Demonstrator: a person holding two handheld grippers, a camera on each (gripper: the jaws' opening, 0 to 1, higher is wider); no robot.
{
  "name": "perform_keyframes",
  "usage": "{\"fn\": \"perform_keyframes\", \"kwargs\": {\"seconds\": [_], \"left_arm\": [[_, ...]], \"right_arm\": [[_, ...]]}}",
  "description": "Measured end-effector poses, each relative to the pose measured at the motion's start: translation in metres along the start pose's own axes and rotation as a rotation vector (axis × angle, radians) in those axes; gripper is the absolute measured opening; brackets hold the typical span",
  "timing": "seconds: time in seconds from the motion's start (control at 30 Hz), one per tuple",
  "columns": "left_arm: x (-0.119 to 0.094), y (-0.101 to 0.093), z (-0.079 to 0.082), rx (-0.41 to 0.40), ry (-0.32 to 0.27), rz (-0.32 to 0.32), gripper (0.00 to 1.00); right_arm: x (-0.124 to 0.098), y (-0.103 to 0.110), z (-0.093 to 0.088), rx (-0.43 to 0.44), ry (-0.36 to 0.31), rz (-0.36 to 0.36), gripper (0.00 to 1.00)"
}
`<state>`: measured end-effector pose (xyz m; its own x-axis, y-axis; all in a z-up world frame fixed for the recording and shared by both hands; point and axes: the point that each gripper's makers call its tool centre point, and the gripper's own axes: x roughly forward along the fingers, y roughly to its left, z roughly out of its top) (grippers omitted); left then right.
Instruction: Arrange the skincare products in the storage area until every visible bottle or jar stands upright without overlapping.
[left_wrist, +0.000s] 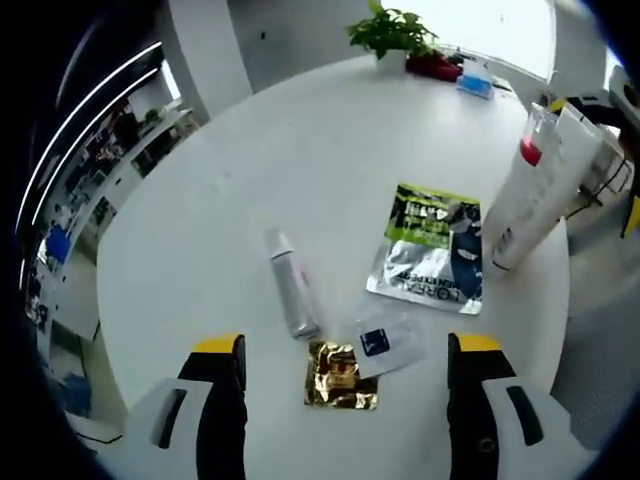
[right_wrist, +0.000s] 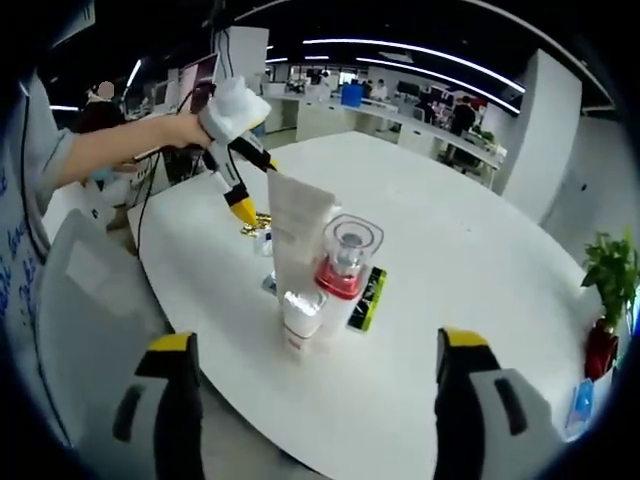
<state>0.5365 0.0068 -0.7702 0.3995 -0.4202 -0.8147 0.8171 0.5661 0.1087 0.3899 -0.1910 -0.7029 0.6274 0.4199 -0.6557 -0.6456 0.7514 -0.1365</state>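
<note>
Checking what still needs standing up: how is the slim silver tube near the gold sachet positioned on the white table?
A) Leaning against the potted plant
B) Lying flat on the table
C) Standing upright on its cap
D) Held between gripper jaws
B: in the left gripper view the silver tube lies flat on the white table, beside the gold sachet, ahead of the open left gripper.

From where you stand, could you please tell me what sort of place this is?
Probably an open-plan office: a round white table, rows of desks under ceiling strip lights, and a potted plant.
</note>
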Motion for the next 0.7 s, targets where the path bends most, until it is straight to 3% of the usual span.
{"fn": "perform_keyframes", "kwargs": {"seconds": [0.7], "left_arm": [[0.046, 0.031, 0.012, -0.080, 0.059, -0.005, 0.48]], "right_arm": [[0.001, -0.010, -0.001, 0.068, -0.018, -0.009, 1.00]]}}
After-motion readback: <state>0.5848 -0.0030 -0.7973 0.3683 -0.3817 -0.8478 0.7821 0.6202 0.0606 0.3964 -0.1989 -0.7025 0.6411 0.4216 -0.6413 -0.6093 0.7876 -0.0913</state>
